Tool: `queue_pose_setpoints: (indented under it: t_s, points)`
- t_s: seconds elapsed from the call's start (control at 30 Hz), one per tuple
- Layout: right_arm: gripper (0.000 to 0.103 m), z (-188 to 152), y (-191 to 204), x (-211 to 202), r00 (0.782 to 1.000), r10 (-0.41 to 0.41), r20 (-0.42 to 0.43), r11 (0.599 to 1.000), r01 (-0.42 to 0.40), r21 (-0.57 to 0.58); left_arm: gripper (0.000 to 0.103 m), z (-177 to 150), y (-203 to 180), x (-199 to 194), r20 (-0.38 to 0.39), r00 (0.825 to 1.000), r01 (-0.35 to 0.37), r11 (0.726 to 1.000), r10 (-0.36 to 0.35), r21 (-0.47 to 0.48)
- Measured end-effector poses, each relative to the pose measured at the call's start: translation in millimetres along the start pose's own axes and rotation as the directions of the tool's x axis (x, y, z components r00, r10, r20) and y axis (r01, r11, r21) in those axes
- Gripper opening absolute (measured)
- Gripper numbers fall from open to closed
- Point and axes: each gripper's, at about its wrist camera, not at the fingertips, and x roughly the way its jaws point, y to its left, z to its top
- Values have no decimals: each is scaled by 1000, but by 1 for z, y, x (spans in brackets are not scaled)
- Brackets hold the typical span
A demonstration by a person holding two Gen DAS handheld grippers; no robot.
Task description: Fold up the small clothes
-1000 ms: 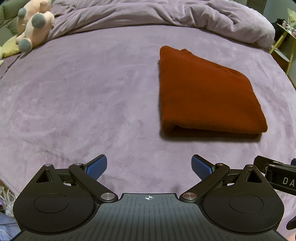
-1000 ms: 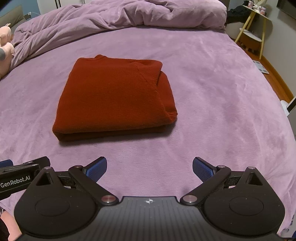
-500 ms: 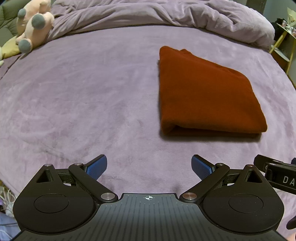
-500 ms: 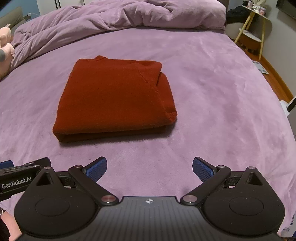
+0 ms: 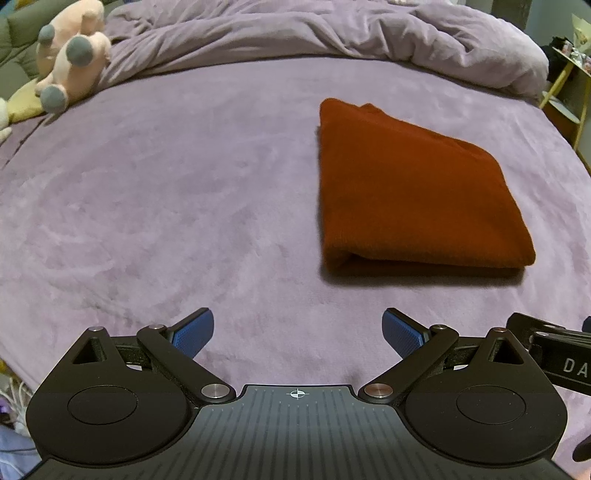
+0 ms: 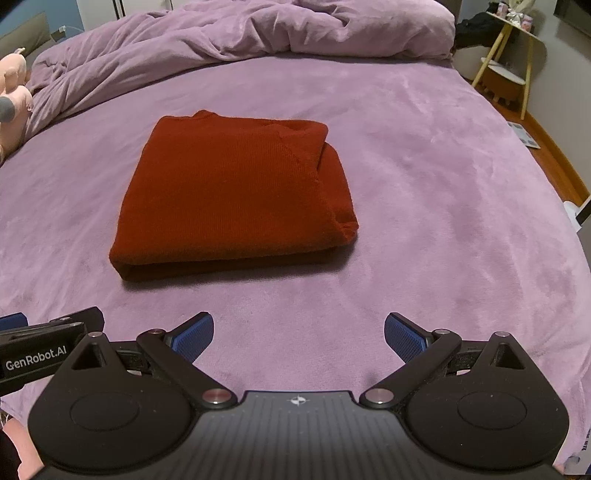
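Purple bed (image 6: 424,155), folded red garment (image 6: 229,192), bunched duvet (image 6: 258,33), perhaps plush toy (image 5: 70,55)

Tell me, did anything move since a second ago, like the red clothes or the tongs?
Nothing visibly changed. The folded red garment lies in the same spot on the purple bed, and nothing was picked up or let go. The left tongs and the right tongs are both open and empty, short of the garment as before. The pink plush toy has not moved either.

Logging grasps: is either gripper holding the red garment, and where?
Nothing held. Left gripper and right gripper are open, short of the folded red garment.
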Motion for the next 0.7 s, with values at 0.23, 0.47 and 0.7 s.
queue_pose_setpoints:
  t_s: [0.23, 0.47, 0.7]
  points:
    - [99, 0, -1, 2, 1000, 1, -7, 1000, -1, -1, 101, 0, -2, 0, 3, 1000, -16, 1000, 16, 10]
    - [99, 0, -2, 2, 1000, 0, -4, 1000, 0, 1, 101, 1, -3, -3, 11, 1000, -16, 1000, 16, 17]
    - [99, -1, -3, 0, 1000, 1, 2, 1000, -1, 4, 101, 0, -5, -2, 11, 1000, -26, 999, 25, 26]
